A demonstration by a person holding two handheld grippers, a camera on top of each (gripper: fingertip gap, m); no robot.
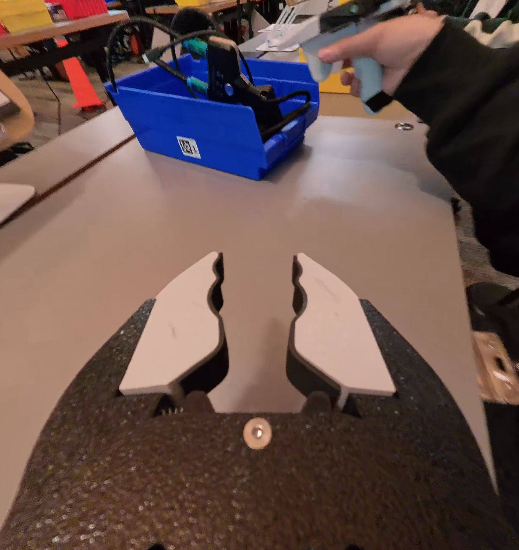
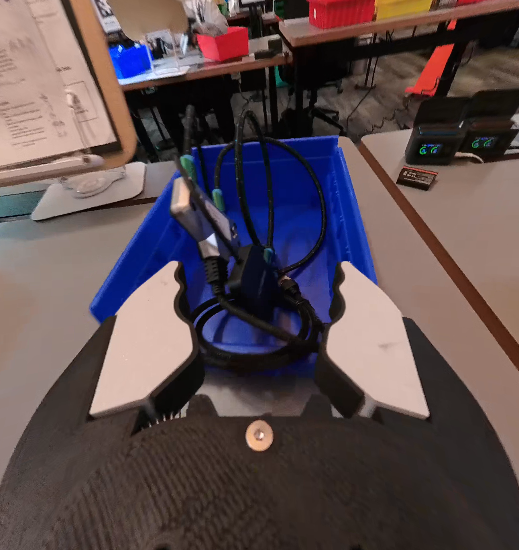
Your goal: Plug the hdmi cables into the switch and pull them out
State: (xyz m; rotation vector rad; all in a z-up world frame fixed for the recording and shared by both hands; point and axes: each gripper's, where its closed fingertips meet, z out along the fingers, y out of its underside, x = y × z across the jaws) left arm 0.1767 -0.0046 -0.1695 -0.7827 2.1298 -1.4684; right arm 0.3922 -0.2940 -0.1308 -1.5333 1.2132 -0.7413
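Left tongs point(image 1: 257, 297) are held apart and empty over the bare counter point(image 1: 133, 238), well short of the bin point(image 1: 210, 140). Right tongs point(image 2: 259, 300) are spread wide, empty, at the bin's near rim. The switch point(image 2: 253, 282) lies inside, tangled with braided black cables point(image 2: 317, 190) bearing teal collars. Snagging is judged likely: looped cables could drag the switch when lifted.

Blue bin point(image 2: 350, 208): smooth glossy plastic. HDMI cables point(image 2: 317, 190): braided black sheath, matt. Switch point(image 2: 198, 214): brushed metal-look casing. Table point(image 1: 252, 214): smooth matt laminate. Gripper bodies: grainy black plastic; fingers point(image 1: 175, 321): smooth matt grey.
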